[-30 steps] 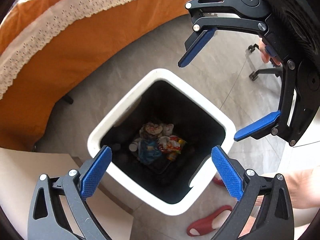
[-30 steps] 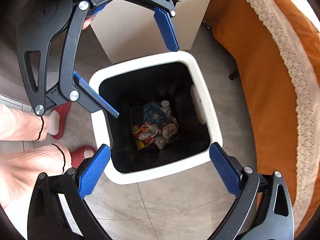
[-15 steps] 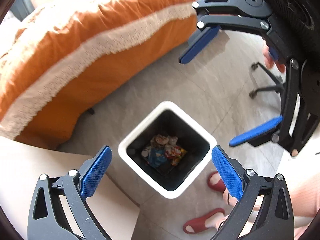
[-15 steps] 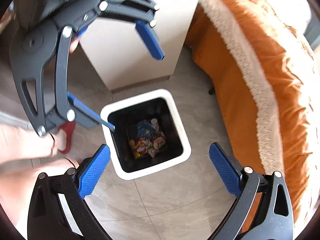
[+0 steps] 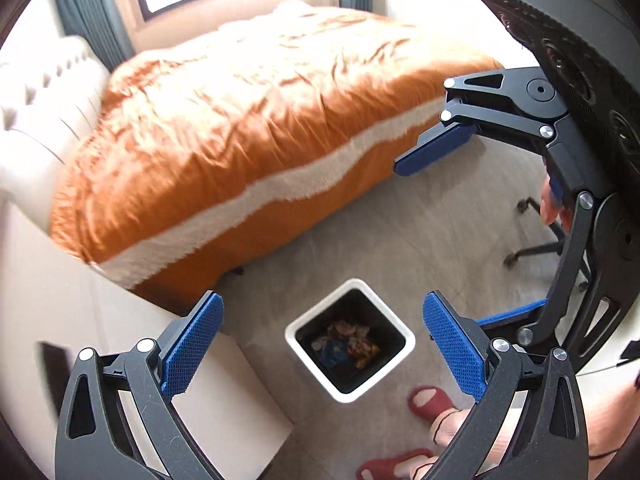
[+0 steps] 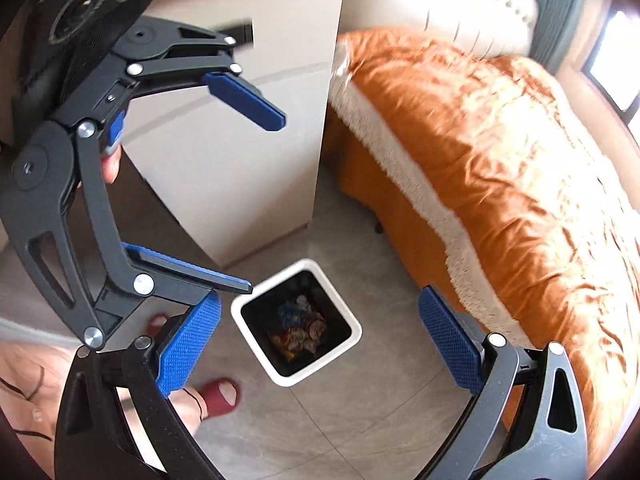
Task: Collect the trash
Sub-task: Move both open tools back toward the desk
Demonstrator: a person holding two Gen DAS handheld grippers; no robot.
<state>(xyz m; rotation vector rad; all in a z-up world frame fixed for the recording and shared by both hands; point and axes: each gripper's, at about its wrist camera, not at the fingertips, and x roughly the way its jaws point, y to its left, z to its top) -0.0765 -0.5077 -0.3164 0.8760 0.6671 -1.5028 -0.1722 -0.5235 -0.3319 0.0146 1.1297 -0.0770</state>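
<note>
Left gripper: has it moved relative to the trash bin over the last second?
Yes. The left gripper has risen away from the white trash bin, which now looks much smaller between its open fingers, with the orange bed in view.

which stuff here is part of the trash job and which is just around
Job: bin, wrappers inside it, left gripper and right gripper, both open and empty.

Just around: bed, cabinet, chair base, red slippers.

White bin (image 5: 304,322), orange bedspread (image 5: 240,112) with cream trim, red slippers (image 5: 430,402)
</note>
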